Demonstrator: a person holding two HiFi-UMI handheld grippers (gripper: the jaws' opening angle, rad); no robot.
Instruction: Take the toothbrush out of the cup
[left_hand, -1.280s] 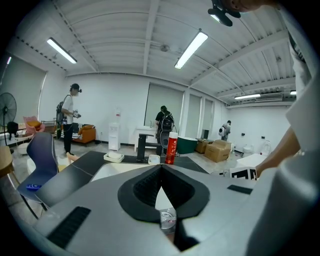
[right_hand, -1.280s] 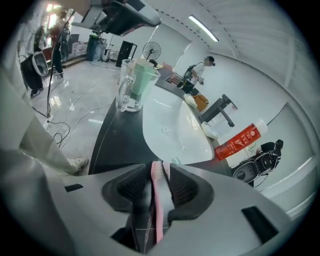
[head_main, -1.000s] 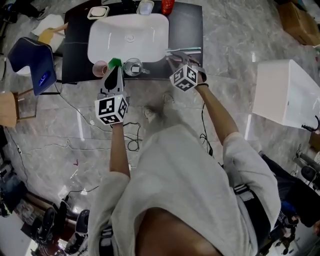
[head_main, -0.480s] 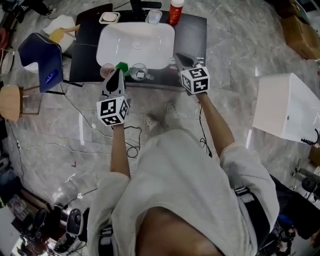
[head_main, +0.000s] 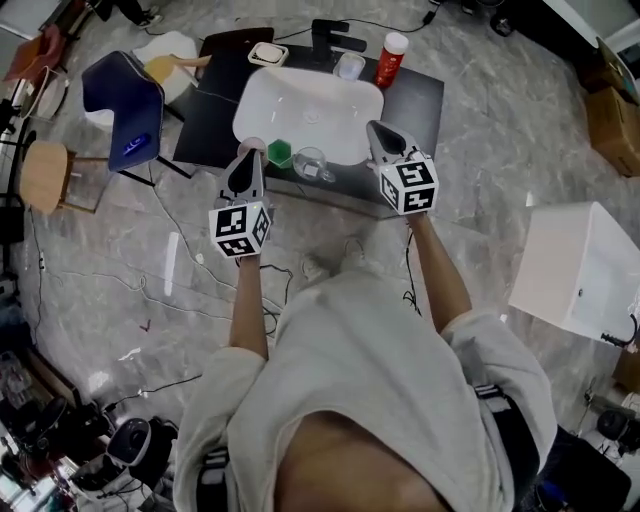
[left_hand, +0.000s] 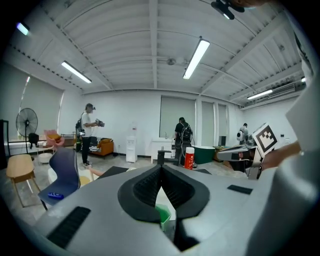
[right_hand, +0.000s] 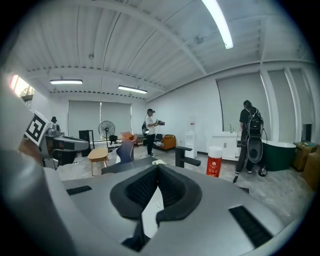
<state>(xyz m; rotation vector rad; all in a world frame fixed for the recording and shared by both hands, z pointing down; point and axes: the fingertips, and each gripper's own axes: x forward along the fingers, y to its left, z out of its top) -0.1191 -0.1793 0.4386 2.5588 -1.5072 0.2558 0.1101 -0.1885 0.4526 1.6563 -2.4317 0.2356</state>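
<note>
Head view: steeply down on a black rectangular surface (head_main: 418, 98) with a white oval basin (head_main: 310, 110) set into it. On the near edge, in front of the basin, a clear glass cup (head_main: 310, 163), upright, with a small green plastic cup (head_main: 280, 153) just beside it on its left. Too small and blurred there to make out the toothbrush, whether in the glass cup or elsewhere, and no sign of it in either gripper view.

Above the near edge, the left hand-held gripper (head_main: 249, 155), its tip just left of the green cup and near the glass cup. Contact with either cannot be told from this height. Over the basin's right rim, the right hand-held gripper (head_main: 377, 130), to the right of the glass cup and apart from it. So the glass cup sits between the two, closer to the left one.

Left gripper view: jaws pressed together at the tip with nothing clamped, and a bit of the green cup showing low down through the gap behind the pads.

Right gripper view: jaws likewise fully closed and empty, with the white of the basin showing beneath them.

At the far edge of the surface, a red bottle with a white cap (head_main: 390, 58) and a black tap (head_main: 335, 38). Beside the surface on the left, a blue chair (head_main: 122, 100).
</note>
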